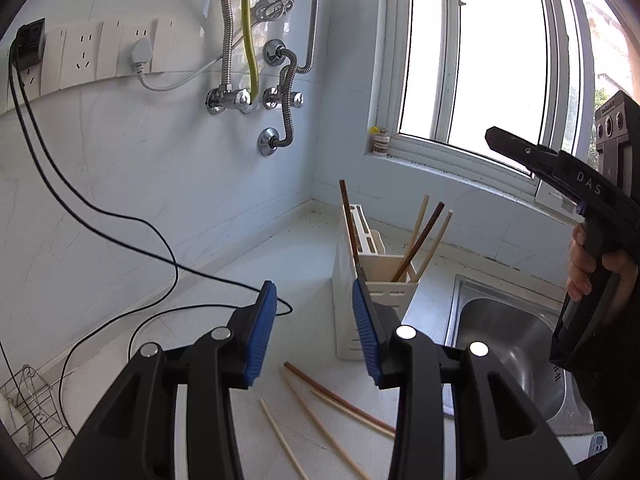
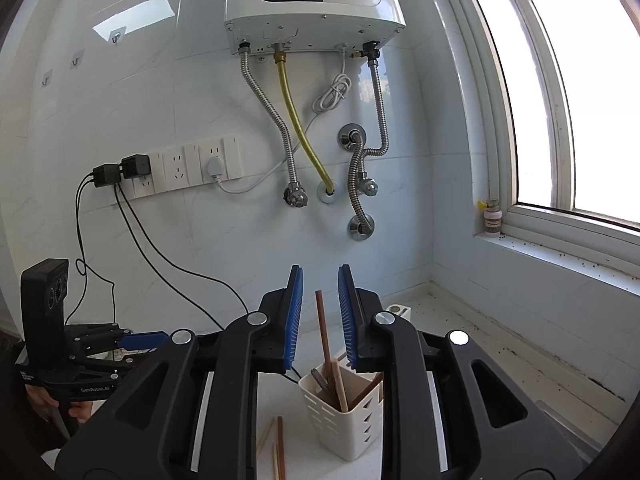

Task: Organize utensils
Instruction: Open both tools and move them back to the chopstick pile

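Observation:
A white slotted utensil holder [image 1: 374,280] stands on the counter with several chopsticks [image 1: 422,240] upright in it. Several loose chopsticks [image 1: 332,408] lie on the counter in front of it. My left gripper [image 1: 314,320] is open and empty, above the counter just left of the holder. My right gripper [image 2: 320,312] is open, above the holder [image 2: 348,416]; a dark brown chopstick [image 2: 322,328] stands in the holder between the jaws, not touched. Loose chopsticks [image 2: 278,444] lie left of the holder. The right gripper also shows at the right edge of the left wrist view [image 1: 516,148].
A steel sink [image 1: 508,344] lies right of the holder. Black cables [image 1: 172,264] run over the counter from wall sockets [image 2: 188,168]. A wire rack [image 1: 28,408] is at the far left. A water heater [image 2: 312,4] with hoses hangs above. A small bottle [image 2: 492,216] stands on the window sill.

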